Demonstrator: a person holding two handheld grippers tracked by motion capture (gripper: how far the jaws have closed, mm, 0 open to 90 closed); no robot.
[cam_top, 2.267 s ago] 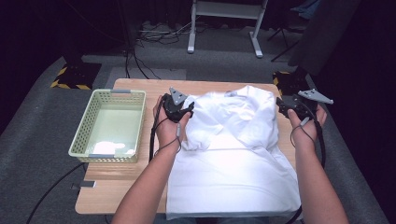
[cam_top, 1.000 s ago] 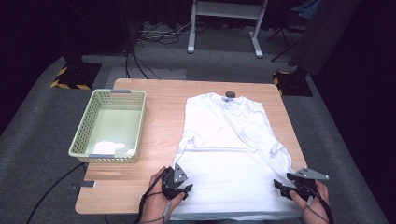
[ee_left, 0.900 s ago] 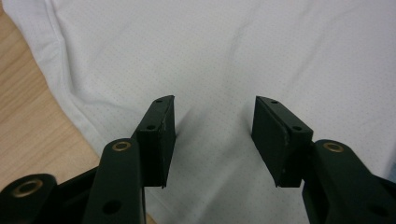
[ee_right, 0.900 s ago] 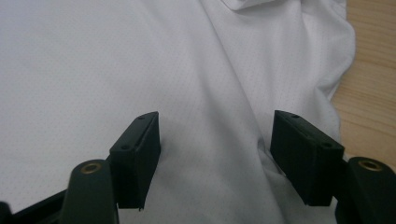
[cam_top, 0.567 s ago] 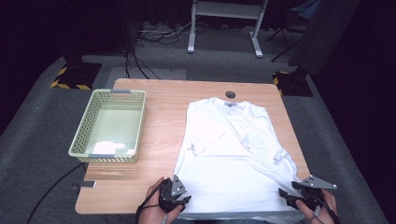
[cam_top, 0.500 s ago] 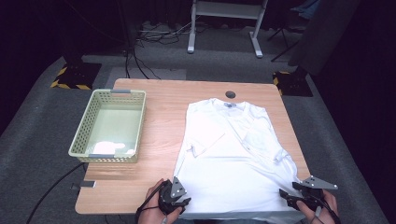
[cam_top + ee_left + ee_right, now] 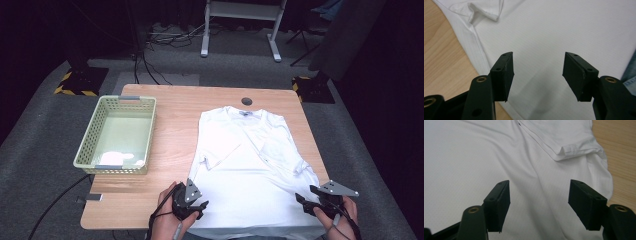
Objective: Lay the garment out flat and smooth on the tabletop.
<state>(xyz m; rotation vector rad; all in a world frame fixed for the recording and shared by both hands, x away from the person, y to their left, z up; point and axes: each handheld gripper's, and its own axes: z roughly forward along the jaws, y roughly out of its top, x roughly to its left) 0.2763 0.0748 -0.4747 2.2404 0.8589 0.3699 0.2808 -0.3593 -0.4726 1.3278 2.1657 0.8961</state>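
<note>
My left gripper point(image 7: 537, 75) has its jaws spread, having just been opening, with nothing pinched between them; under the gap lies flat white cloth, and one folded sleeve point(image 7: 486, 11) sits off at about eleven o'clock in the left gripper view, with bare wood beyond it at nine. My right gripper point(image 7: 539, 203) also stands with its jaws apart and nothing between the pads, white fabric beneath, the other folded sleeve point(image 7: 571, 146) at about one o'clock and wood at three in the right gripper view. From the high view, the left gripper point(image 7: 192, 207) sits at the near left corner of the white T-shirt point(image 7: 250, 165), around seven o'clock on the garment, and the right gripper point(image 7: 315, 205) at its near right corner, around five o'clock. The shirt lies spread on the right half of the wooden table point(image 7: 177, 107), collar toward twelve, sleeves folded inward over the chest. Well apart at nine o'clock stands a pale green basket point(image 7: 90, 145) near the table's left edge.
</note>
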